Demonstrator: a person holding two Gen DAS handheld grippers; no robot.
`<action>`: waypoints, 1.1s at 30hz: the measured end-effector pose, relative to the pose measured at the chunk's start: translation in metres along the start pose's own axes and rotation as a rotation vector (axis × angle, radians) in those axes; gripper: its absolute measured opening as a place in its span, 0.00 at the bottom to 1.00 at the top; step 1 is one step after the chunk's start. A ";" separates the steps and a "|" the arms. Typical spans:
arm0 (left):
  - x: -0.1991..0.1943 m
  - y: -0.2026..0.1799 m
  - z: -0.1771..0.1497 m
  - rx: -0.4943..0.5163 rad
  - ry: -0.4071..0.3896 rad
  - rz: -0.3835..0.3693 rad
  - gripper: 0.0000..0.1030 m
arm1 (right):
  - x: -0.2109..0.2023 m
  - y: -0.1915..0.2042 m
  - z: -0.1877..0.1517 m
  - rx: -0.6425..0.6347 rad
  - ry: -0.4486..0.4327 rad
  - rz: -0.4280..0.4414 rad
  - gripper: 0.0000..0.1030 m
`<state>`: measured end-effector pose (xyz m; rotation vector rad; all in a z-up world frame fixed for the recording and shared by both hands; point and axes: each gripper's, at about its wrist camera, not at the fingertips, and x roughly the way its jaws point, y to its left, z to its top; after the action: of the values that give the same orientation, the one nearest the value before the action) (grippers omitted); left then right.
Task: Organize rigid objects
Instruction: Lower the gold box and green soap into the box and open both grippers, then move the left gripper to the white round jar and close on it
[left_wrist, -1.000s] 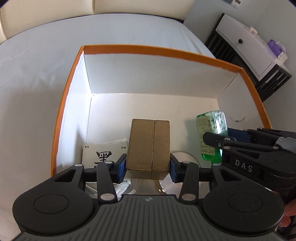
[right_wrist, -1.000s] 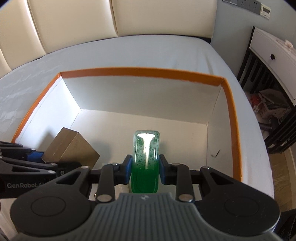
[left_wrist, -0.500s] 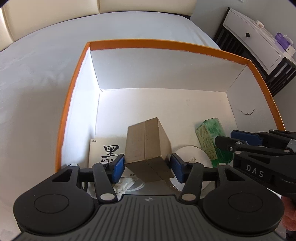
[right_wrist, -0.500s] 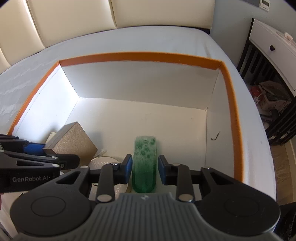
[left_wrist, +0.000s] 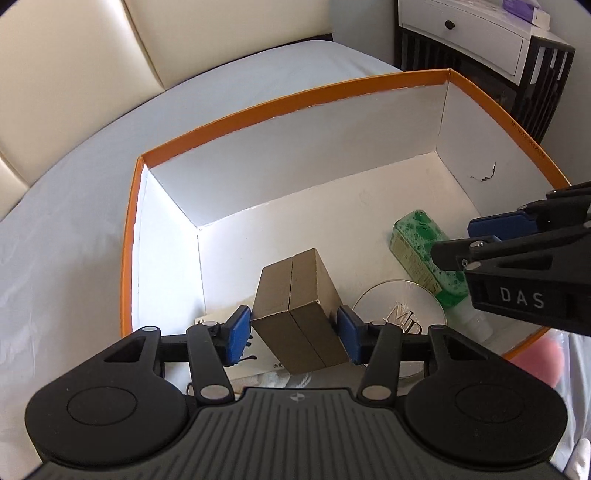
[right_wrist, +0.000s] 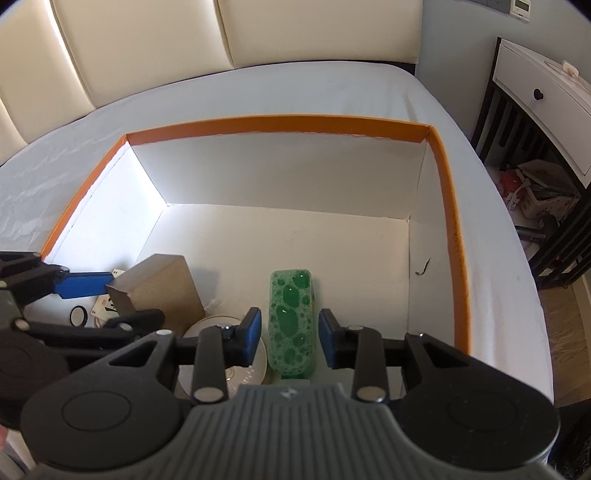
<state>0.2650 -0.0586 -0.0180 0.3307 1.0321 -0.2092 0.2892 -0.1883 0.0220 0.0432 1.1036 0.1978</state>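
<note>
A brown cardboard block (left_wrist: 299, 310) lies in the orange-rimmed white box (left_wrist: 295, 103). My left gripper (left_wrist: 295, 334) is open around the block; both blue pads stand slightly apart from its sides. A green bottle of foamy liquid (right_wrist: 291, 317) lies on the box floor. My right gripper (right_wrist: 290, 338) is open over it, pads apart from its sides. In the left wrist view the bottle (left_wrist: 424, 254) lies right of the block, under the right gripper (left_wrist: 517, 236). In the right wrist view the block (right_wrist: 159, 288) sits at left between the left gripper's fingers (right_wrist: 85, 286).
A round white lidded tin (left_wrist: 400, 314) lies between block and bottle. A white card with black characters (left_wrist: 255, 365) lies under the block. The box stands on a pale sheet (right_wrist: 332, 96) before a cream headboard. A white drawer unit (right_wrist: 543, 96) and dark rack stand at right.
Both grippers opened and let go: the block and the green bottle now rest on the box floor. Both grippers pulled back and up a little; the left view swung right.
</note>
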 end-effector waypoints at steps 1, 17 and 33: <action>0.001 0.002 0.001 -0.007 0.002 -0.004 0.56 | 0.000 -0.001 0.000 0.001 0.000 -0.001 0.33; -0.007 0.022 -0.012 -0.178 -0.035 -0.162 0.63 | -0.008 -0.001 -0.006 0.019 -0.008 0.020 0.39; -0.090 0.025 -0.038 -0.260 -0.341 -0.100 0.65 | -0.068 0.020 -0.025 -0.051 -0.190 0.010 0.42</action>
<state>0.1975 -0.0204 0.0460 0.0047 0.7274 -0.2095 0.2347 -0.1828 0.0728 0.0209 0.9084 0.2258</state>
